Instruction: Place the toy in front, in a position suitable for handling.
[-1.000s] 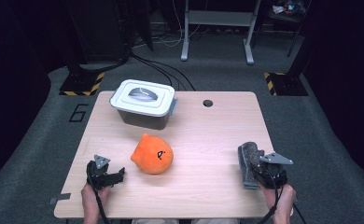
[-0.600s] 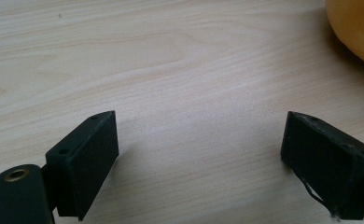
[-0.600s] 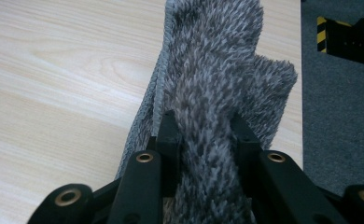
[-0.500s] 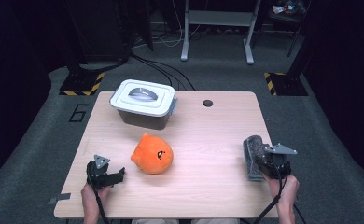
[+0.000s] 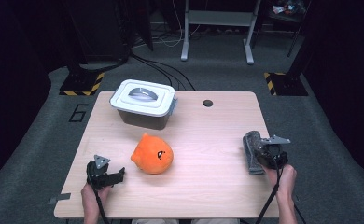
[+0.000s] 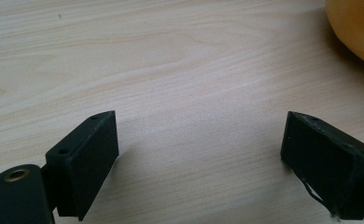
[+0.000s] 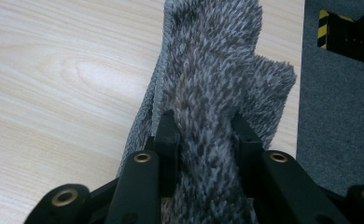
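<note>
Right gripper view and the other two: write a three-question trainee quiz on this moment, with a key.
1. What is the right claw shut on?
2. True or false: the left claw holds the round orange plush toy.
3. Which stands farthest from the person: A) plush toy, B) lidded white plastic box, C) grey cloth?

Key:
1. The fuzzy grey cloth, near the right edge of the light wooden table.
2. False; its jaws stand open over bare wood.
3. B.

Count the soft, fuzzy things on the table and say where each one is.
2. The orange round plush toy sits near the middle of the wooden table; the grey fuzzy cloth lies at the table's right edge, pinched in the right gripper. The lidded box could hide more.
</note>
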Demonstrator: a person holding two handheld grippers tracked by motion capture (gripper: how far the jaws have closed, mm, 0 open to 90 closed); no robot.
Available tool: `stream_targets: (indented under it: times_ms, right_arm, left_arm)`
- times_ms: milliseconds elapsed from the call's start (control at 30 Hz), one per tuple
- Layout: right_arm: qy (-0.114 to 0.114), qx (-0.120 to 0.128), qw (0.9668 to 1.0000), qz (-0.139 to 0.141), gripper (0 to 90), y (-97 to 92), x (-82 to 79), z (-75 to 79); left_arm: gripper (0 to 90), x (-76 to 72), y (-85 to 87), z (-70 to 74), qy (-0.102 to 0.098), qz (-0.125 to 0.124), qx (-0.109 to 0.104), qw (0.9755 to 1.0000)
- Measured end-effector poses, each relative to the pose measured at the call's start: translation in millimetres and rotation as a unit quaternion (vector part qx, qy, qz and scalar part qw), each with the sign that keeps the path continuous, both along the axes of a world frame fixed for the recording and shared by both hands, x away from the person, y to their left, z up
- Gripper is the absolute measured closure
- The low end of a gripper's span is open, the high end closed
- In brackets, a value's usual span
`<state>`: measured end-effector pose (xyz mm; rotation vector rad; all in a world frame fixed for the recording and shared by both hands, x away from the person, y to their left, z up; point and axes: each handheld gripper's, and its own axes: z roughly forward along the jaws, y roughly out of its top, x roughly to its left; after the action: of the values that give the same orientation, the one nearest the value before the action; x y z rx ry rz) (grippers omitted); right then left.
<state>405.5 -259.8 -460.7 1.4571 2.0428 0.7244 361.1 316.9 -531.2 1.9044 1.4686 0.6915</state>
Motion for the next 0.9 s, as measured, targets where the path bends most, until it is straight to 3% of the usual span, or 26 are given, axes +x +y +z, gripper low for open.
stream_targets:
  times_ms: [400,500,567,633,700,833,900]
  right_arm:
    - [0.030,0.013,0.9995,-0.006,63.7,-10.9,20.8,-18.9]
    - [0.039,0.013,0.9991,-0.008,57.9,-12.1,23.4,-22.7]
    - [0.054,0.021,0.9982,-0.016,48.6,-14.8,26.4,-27.7]
    - [0.054,0.020,0.9983,-0.013,47.4,-16.2,27.5,-29.5]
    - [0.059,0.029,0.9976,-0.022,38.4,-16.9,27.2,-31.9]
    - [0.056,0.024,0.9976,-0.034,30.3,-17.5,26.9,-34.3]
    - [0.059,0.024,0.9972,-0.039,29.9,-16.8,26.5,-35.4]
  left_arm:
    - [10.9,0.1,0.4,0.2,0.000,-0.002,0.002,1.0000]
    - [10.9,0.0,0.4,0.4,0.001,-0.002,0.003,1.0000]
    - [11.0,0.1,0.2,0.3,0.000,-0.002,0.002,1.0000]
    - [10.9,0.1,0.2,0.2,0.000,-0.002,0.002,1.0000]
    - [11.0,0.0,0.2,0.3,0.000,-0.001,0.002,1.0000]
    - [10.9,0.1,0.1,0.3,-0.001,-0.001,0.002,1.0000]
    - [11.0,0.0,0.1,0.2,-0.001,-0.002,0.003,1.0000]
